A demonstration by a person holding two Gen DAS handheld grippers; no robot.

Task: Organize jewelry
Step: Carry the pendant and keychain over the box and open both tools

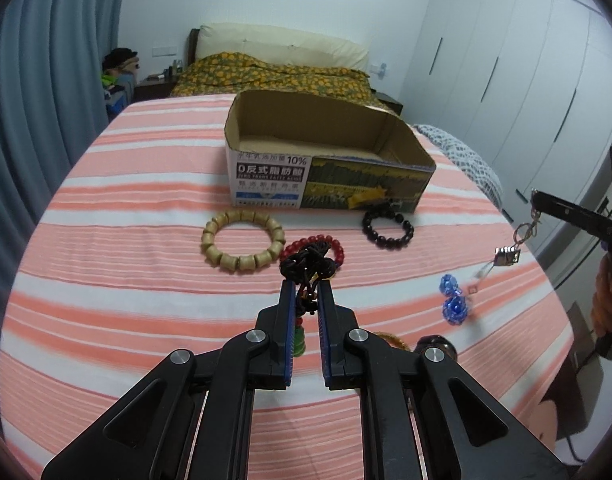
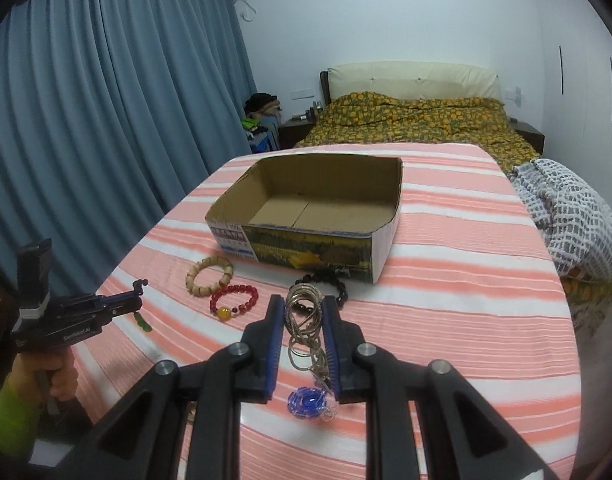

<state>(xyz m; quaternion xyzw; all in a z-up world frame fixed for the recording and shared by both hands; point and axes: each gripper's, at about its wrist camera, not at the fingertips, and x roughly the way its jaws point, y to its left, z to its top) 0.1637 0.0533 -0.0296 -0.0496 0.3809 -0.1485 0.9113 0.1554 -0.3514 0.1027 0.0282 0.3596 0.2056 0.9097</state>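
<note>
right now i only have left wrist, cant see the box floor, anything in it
observer: No. In the right wrist view the box floor is bare cardboard.
operator: what's the right gripper got
observer: The right gripper is shut on a silver chain, looped between its fingers, with a blue pendant hanging below.
operator: cord blocks my view of the red bracelet, is it all red
observer: No. The red bracelet has one yellow bead on its near side.
</note>
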